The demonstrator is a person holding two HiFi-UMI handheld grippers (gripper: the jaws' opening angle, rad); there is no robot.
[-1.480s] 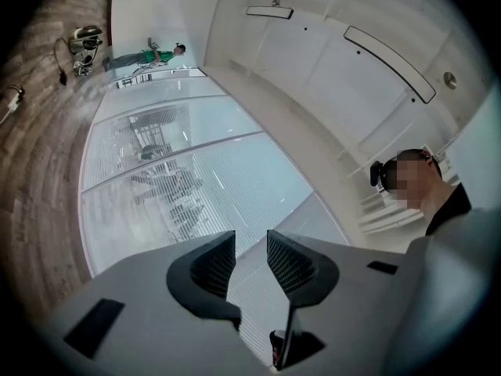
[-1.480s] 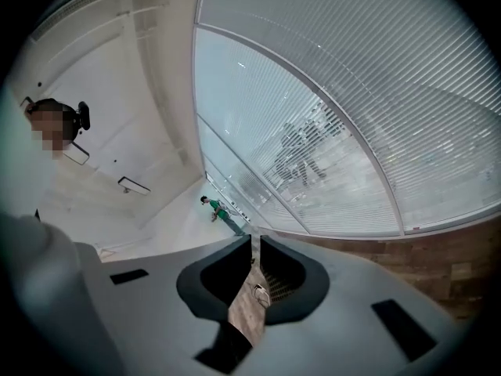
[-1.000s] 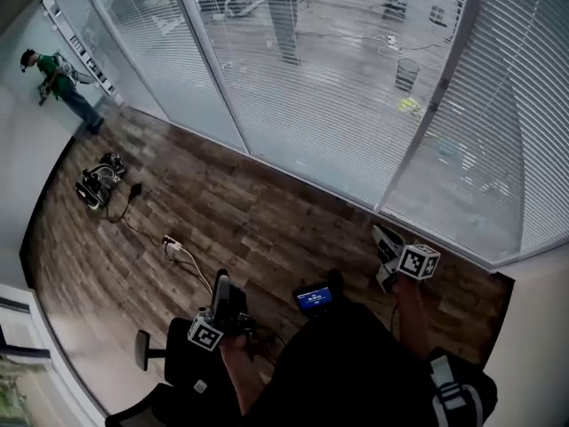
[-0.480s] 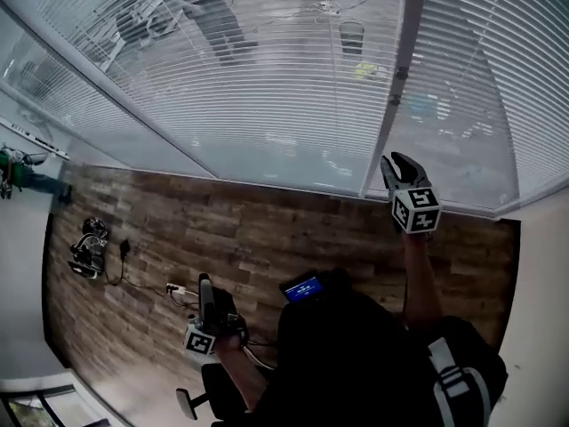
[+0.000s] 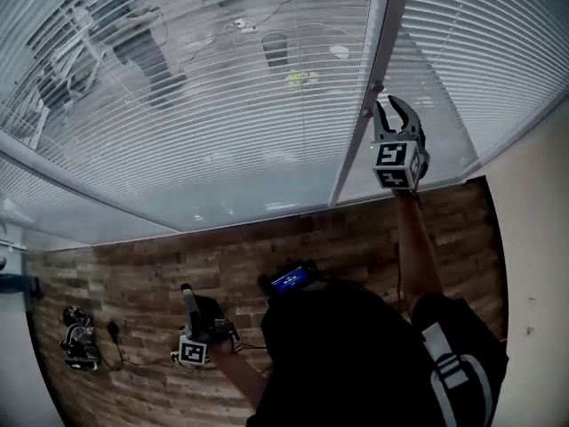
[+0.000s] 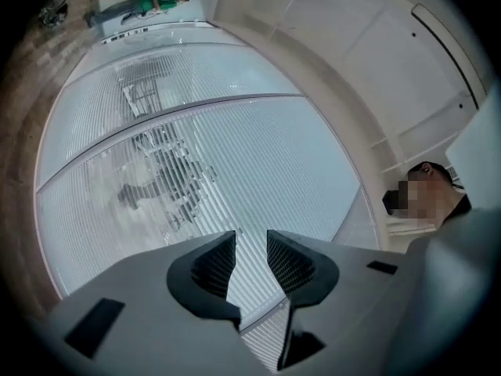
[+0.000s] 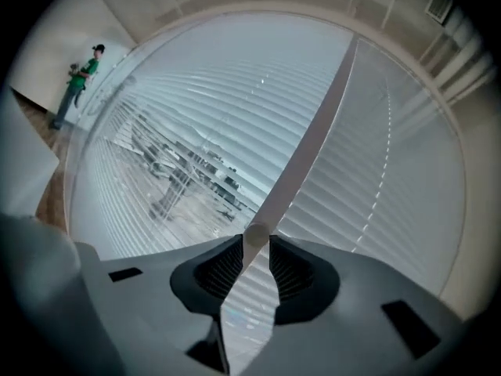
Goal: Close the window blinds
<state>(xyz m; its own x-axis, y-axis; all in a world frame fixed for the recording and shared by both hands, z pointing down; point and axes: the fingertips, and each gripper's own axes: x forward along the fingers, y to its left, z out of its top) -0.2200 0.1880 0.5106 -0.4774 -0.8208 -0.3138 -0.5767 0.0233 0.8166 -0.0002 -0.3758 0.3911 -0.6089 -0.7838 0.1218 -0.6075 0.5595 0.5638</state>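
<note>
Thin white window blinds (image 5: 222,105) showing smooth slats with a soft sheen; brown wood-plank floor (image 5: 133,274) looks grainy and matt; grey right gripper (image 7: 254,241) is matt plastic, inner pads (image 7: 227,269) black and finely ribbed.

White blinds (image 5: 204,123) hang lowered, slats tilted open

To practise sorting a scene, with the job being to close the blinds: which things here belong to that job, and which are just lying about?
Job:
- window blinds
- white rod in front of them

Lying about:
- cabled gear on the wooden floor
- person in green, far off
</note>
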